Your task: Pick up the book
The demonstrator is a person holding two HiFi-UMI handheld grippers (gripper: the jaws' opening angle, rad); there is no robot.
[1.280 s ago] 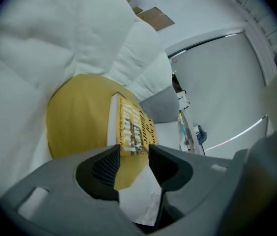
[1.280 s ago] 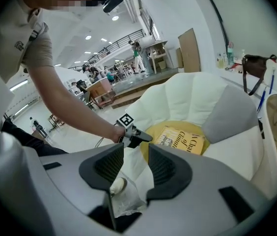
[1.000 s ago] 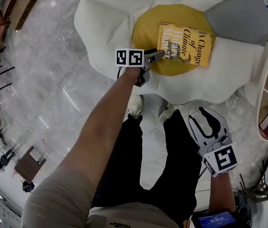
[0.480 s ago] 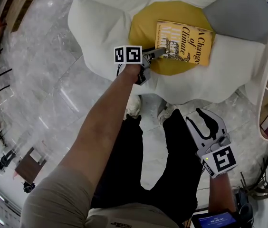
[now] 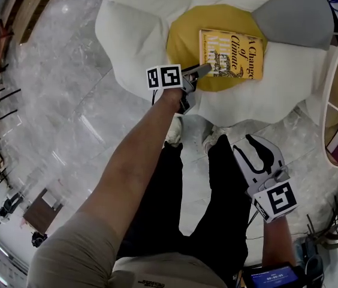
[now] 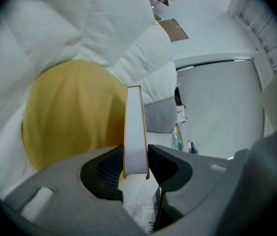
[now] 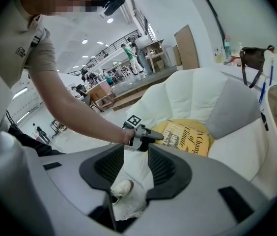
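A yellow paperback book (image 5: 232,54) lies on a yellow cushion (image 5: 184,38) in the seat of a white armchair (image 5: 133,29). My left gripper (image 5: 200,69) reaches in at the book's near left edge. In the left gripper view the book (image 6: 135,132) stands edge-on between the jaws of the left gripper (image 6: 135,156). The jaws are closing and both pads sit against its covers. The edge is raised off the cushion (image 6: 69,112). My right gripper (image 5: 259,150) hangs low by the person's leg, open with nothing in it. The right gripper view looks past its jaws (image 7: 131,168) at the book (image 7: 187,137).
A grey cushion (image 5: 292,14) leans in the chair's right corner beside the book. A white round side table (image 5: 331,101) stands right of the chair. The person's legs and shoes (image 5: 172,131) are on the marble floor (image 5: 55,101) in front of the seat.
The left gripper's jaws have come together on the book's near edge and risen slightly, tipping that edge up. The right gripper has shifted up a little.
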